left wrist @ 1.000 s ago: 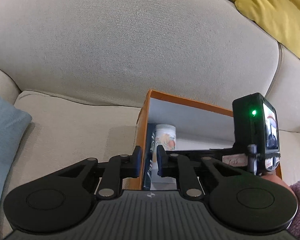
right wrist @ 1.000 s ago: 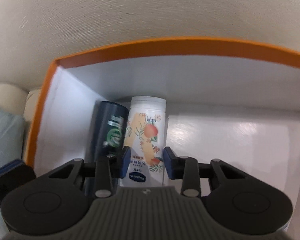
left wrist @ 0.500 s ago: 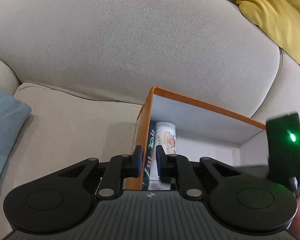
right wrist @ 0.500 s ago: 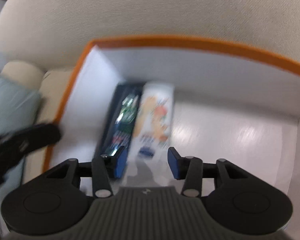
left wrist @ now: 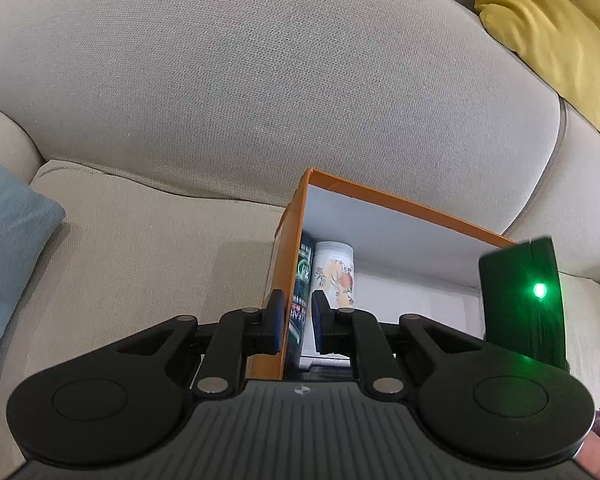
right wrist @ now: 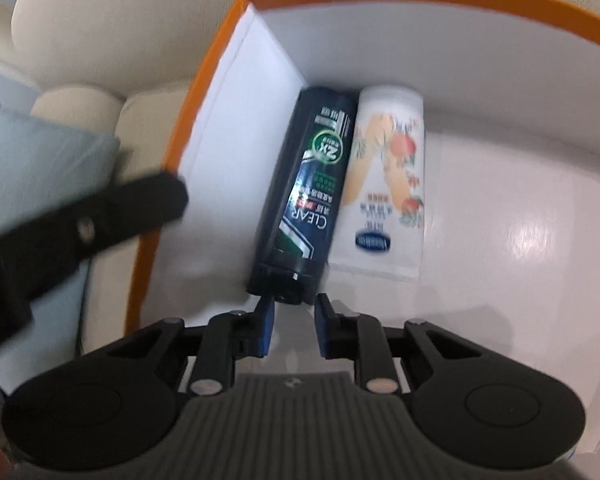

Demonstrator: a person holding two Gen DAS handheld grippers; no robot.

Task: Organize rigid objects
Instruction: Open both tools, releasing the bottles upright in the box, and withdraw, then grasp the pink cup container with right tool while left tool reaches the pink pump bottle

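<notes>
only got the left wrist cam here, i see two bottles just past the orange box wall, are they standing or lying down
Observer: Both lie flat on the box floor. The dark bottle is along the left wall of the orange box, and the white bottle lies side by side with it.
Operator: which way is the dark one's cap end pointing
Observer: Toward the right gripper; that end sits just ahead of its fingertips.
Operator: is right holding anything
Observer: No. Its jaws have just been closing, but nothing is between them.
</notes>
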